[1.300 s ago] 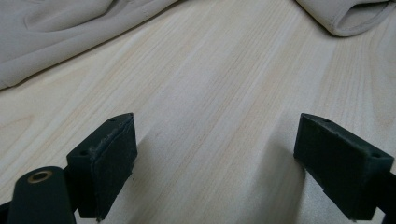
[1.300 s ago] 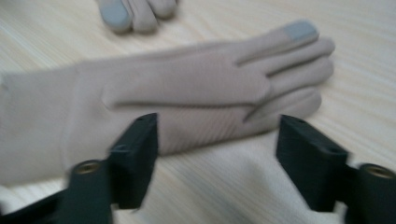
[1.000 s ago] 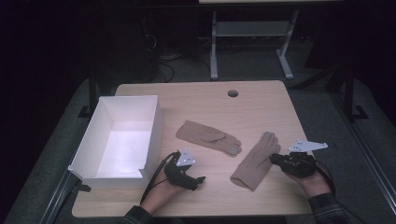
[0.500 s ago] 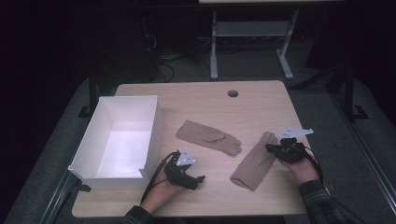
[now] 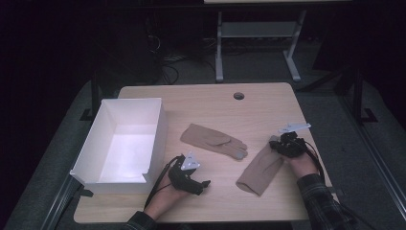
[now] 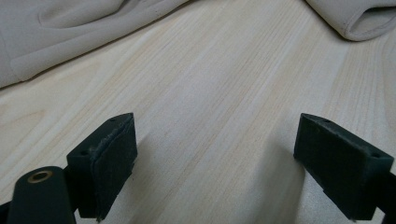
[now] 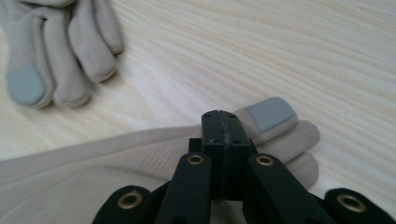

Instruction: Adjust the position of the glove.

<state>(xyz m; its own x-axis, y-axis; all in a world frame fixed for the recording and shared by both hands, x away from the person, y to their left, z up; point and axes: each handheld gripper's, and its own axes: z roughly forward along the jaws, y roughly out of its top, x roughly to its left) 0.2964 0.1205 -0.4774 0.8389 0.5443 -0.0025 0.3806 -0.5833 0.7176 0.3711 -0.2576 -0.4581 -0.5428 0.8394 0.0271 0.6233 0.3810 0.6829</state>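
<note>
Glove point(image 7: 140, 158) fingers pinched in clenched right gripper point(image 7: 223, 122) jaws; left gripper point(image 6: 210, 163) released.

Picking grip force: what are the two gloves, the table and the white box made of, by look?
Near glove and far glove: beige knit or stretch fabric, matte, soft folds, each with a smooth grey patch on a fingertip, perhaps a touch pad. Table: pale wood or wood-look laminate, visible grain, satin. White box: thin stiff walls, matte; probably card or foam board.

Right tool point(image 7: 222, 122) covers part of near glove point(image 7: 140, 158); any pinched fabric hidden. Far glove point(image 7: 56, 56) cut off at frame edge. Both gloves cropped in left view.
</note>
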